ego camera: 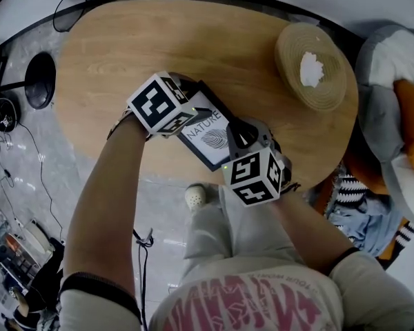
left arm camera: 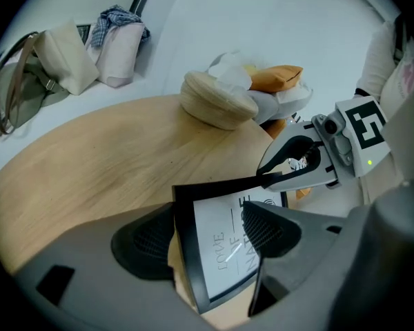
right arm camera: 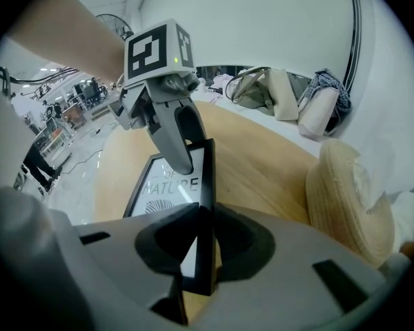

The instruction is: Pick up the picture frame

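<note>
The picture frame [ego camera: 208,135] is black with a white print that reads NATURE. It sits tilted over the front edge of the oval wooden table [ego camera: 124,54]. My right gripper [ego camera: 233,135] is shut on its right edge; in the right gripper view the thin frame [right arm camera: 159,185] is pinched edge-on between both pads [right arm camera: 231,243]. My left gripper [ego camera: 192,109] is at the frame's upper left corner. In the left gripper view its jaws stand wide apart around the frame [left arm camera: 221,254], open, one pad [left arm camera: 270,229] over the print.
A woven straw hat [ego camera: 310,67] with a white wad on it lies at the table's far right. Clothes [ego camera: 400,116] are piled to the right of the table. Black round stands [ego camera: 40,80] are on the floor at the left. Bags [left arm camera: 62,61] rest beyond the table.
</note>
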Tool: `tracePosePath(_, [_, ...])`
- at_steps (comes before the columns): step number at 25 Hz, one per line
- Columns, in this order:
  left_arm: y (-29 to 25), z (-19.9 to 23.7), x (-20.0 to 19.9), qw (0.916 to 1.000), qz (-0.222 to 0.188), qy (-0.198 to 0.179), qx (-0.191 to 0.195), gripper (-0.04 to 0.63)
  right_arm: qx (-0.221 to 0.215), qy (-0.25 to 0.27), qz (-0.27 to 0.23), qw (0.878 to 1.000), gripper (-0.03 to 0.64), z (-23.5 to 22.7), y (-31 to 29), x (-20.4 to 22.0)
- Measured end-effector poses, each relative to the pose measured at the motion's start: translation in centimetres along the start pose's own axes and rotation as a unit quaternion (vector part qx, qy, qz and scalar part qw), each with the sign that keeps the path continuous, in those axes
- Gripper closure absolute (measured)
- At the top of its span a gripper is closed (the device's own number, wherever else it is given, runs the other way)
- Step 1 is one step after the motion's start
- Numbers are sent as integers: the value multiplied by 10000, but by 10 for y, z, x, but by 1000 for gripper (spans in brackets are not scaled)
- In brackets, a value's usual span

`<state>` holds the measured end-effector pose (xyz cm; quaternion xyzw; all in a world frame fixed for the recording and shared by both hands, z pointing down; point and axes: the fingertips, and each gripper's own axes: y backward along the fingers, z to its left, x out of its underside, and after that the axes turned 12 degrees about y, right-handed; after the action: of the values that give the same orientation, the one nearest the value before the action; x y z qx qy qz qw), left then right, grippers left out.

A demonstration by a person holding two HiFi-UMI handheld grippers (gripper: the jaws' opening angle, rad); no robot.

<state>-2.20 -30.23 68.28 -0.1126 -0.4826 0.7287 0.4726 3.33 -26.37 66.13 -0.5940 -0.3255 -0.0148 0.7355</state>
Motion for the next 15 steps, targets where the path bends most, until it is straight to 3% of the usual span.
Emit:
tracePosePath(6, [-1, 1, -2, 9995, -82, 277, 108, 295, -11, 9, 34, 10000, 543, 0, -2, 2])
tracePosePath(15, [3, 3, 1, 9993, -23, 381, -43, 319, 28, 42, 55, 10000, 545, 2, -3, 4])
